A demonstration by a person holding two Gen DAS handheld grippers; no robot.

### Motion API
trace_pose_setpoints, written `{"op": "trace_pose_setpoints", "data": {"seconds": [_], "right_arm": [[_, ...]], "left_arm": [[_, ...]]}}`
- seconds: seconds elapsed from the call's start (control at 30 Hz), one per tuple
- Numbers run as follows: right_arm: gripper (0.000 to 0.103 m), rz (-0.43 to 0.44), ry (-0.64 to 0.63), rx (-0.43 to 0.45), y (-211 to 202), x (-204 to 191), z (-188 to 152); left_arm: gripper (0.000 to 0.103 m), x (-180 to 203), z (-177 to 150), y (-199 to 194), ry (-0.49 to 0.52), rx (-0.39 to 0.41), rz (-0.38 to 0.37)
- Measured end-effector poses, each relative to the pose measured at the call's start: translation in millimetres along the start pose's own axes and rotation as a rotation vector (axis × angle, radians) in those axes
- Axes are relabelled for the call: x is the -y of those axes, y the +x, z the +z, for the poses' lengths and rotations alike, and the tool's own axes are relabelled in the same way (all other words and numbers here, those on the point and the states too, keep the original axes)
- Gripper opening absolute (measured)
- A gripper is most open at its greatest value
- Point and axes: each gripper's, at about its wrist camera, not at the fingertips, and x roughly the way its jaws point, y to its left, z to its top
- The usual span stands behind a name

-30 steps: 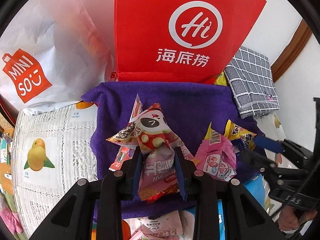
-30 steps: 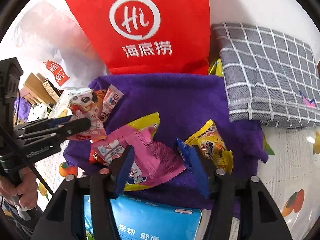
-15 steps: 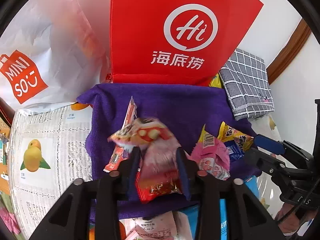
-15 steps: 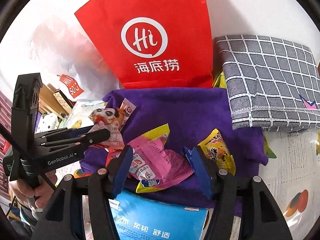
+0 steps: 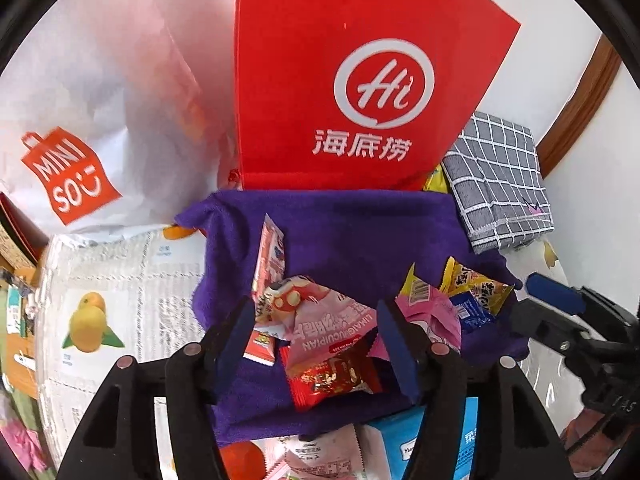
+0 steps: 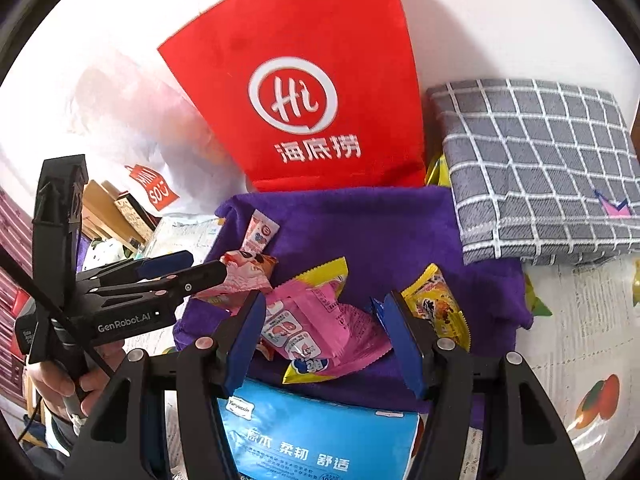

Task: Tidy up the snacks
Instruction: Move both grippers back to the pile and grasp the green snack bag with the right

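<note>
5 snack packets (image 6: 320,320) lie on 1 purple towel (image 6: 380,228).

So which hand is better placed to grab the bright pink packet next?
Probably the right: the right gripper already has its open jaws on either side of the bright pink packet. The left gripper sits over another snack.

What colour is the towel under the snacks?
Purple towel, clearest in the right wrist view.

Bright daylight, sharp, fisheye-warped edges
</note>
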Motion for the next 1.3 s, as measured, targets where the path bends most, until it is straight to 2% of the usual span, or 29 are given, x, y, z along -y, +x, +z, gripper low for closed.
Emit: {"op": "trace_pose_setpoints", "data": {"seconds": [0.23, 0.4, 0.63, 0.77, 0.87, 1.03, 1.17, 1.3], "right_arm": [[0.061, 0.002, 0.038, 0.084, -35, -3, -13], [0.06, -0.053, 0.019, 0.089, -61, -8, -41], [0.057, -0.092, 0.003, 0.105, -92, -19, -88], [0.048, -0.11, -0.024, 0.065, -90, -36, -116], [0.048, -0.066, -0.026, 0.04, -85, -46, -134], [0.048, -0.056, -0.04, 0.01, -68, -62, -162], [0.059, -0.048, -0.049, -0.002, -50, -75, -178], [0.063, -0.025, -0.036, -0.029, -30, -81, -186]], "left_arm": [[0.064, 3, 1, -22, 0.008, 0.049, -0.024], [0.065, 17, -4, -46, 0.061, 0.089, 0.005], [0.066, 5, -25, -85, 0.041, 0.108, -0.013], [0.066, -7, -45, -106, 0.017, 0.115, -0.02], [0.066, -17, -60, -114, -0.005, 0.107, -0.006], [0.066, -31, -90, -123, -0.022, 0.089, 0.014], [0.066, -44, -112, -123, -0.031, 0.067, 0.035], [0.066, -55, -128, -121, -0.047, 0.048, 0.043]]}}
